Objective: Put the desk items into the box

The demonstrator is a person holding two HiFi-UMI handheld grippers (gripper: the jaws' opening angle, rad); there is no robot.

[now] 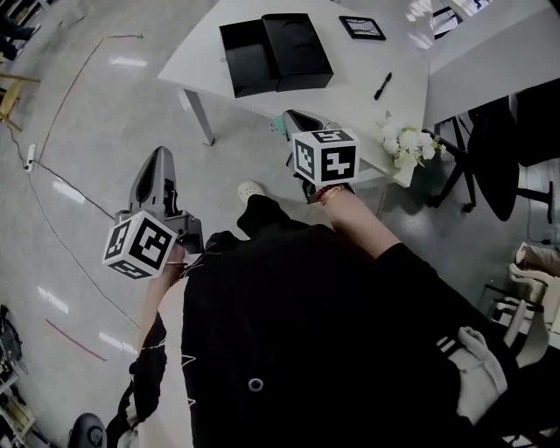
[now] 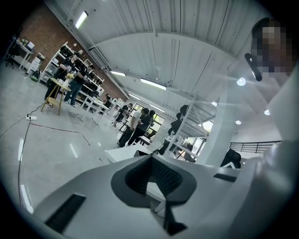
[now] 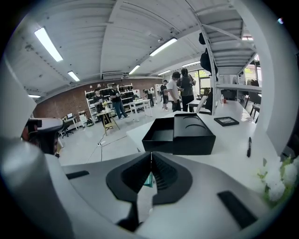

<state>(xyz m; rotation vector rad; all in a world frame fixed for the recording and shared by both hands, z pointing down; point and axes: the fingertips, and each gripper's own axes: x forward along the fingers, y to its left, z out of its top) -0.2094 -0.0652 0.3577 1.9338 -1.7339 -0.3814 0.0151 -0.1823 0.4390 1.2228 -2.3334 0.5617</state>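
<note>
A white desk (image 1: 367,114) carries an open black box (image 1: 276,52) with its lid beside it, a small black picture frame (image 1: 361,27), a black pen (image 1: 382,85) and white flowers (image 1: 404,144) at the near edge. In the right gripper view the box (image 3: 180,135), frame (image 3: 226,121) and pen (image 3: 249,146) lie ahead of the jaws. My right gripper (image 1: 293,116) hovers at the desk's near edge, shut and holding nothing (image 3: 150,154). My left gripper (image 1: 160,156) hangs over the floor to the left of the desk, shut and holding nothing (image 2: 152,156).
A small teal thing (image 1: 276,127) shows at the desk edge under the right gripper. A black office chair (image 1: 499,157) stands right of the desk, with bags (image 1: 534,271) nearer me. A cable (image 1: 52,175) runs across the floor at left. People (image 2: 135,123) stand far off.
</note>
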